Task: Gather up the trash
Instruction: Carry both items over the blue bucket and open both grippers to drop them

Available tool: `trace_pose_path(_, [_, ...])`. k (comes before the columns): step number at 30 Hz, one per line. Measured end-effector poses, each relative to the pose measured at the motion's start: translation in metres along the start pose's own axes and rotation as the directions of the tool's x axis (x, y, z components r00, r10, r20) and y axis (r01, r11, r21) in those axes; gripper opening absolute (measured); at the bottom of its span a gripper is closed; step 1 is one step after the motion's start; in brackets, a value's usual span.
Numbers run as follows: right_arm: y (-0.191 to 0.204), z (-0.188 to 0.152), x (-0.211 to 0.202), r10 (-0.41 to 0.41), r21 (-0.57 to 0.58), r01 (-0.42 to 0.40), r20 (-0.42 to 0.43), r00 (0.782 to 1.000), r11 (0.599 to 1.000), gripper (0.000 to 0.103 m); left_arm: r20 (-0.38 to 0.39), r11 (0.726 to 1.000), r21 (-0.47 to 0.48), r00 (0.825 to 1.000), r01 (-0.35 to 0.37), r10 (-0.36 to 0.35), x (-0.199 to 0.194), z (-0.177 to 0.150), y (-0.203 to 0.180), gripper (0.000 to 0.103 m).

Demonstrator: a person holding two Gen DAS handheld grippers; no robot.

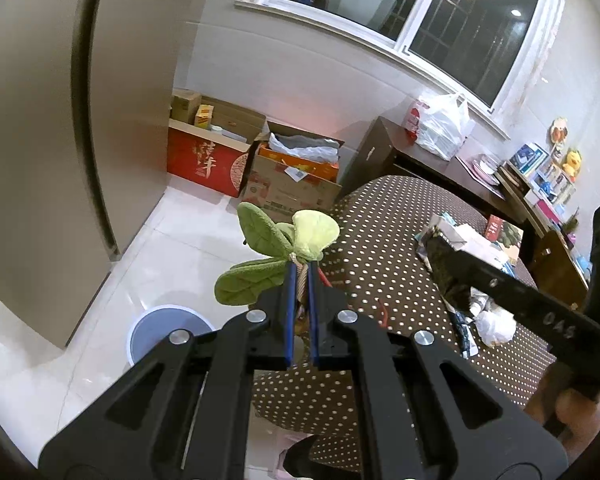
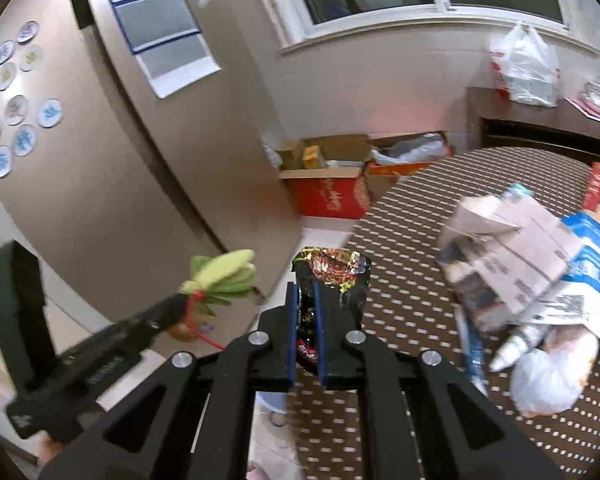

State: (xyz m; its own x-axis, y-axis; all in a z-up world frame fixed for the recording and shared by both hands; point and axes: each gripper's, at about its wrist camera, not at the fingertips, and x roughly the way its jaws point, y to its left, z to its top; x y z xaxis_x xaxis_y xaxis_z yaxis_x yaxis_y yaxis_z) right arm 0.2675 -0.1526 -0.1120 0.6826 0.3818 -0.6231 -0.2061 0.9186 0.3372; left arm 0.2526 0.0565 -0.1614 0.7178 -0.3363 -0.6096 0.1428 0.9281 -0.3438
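Note:
My left gripper [image 1: 301, 270] is shut on a green fabric leaf sprig [image 1: 276, 240] with a rope stem and red string, held over the floor beside the table; it also shows in the right wrist view [image 2: 224, 276]. My right gripper [image 2: 306, 288] is shut on a dark crumpled snack wrapper [image 2: 332, 276], held above the table's edge; the wrapper shows in the left wrist view [image 1: 446, 268]. A blue-lidded bin [image 1: 168, 332] stands on the floor below the left gripper.
The table has a brown polka-dot cloth [image 1: 380, 240] carrying folded newspaper [image 2: 508, 256], a white tube [image 2: 518, 346], a crumpled white bag [image 2: 548, 376] and a blue-white package [image 2: 592, 276]. Cardboard boxes [image 1: 292, 176] stand against the wall. A beige fridge [image 1: 32, 160] is on the left.

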Motion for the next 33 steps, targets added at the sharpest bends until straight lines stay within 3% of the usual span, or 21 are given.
trace_pose_path(8, [0.067,-0.007,0.051,0.132,-0.07,-0.139,-0.103,0.986,0.988,0.008,-0.007,0.995,-0.06,0.997,-0.08,0.08,-0.007,-0.006,0.052,0.006])
trace_pose_path(15, [0.111,-0.011,0.116,0.193,-0.103,-0.212,-0.162,0.968,0.972,0.012,-0.025,0.968,-0.14,0.978,-0.21,0.208,-0.012,-0.01,0.119,0.006])
trace_pose_path(21, [0.123,-0.01,0.146,0.149,-0.126,-0.17,-0.157,0.976,0.977,0.023,-0.053,0.953,-0.17,0.968,-0.252,0.246,-0.008,-0.013,0.149,0.006])
trace_pose_path(33, [0.107,-0.024,0.123,0.074,-0.109,-0.087,-0.112,0.991,0.99,0.043,-0.126,0.963,-0.127,0.967,-0.238,0.222,0.02,-0.02,0.14,0.006])
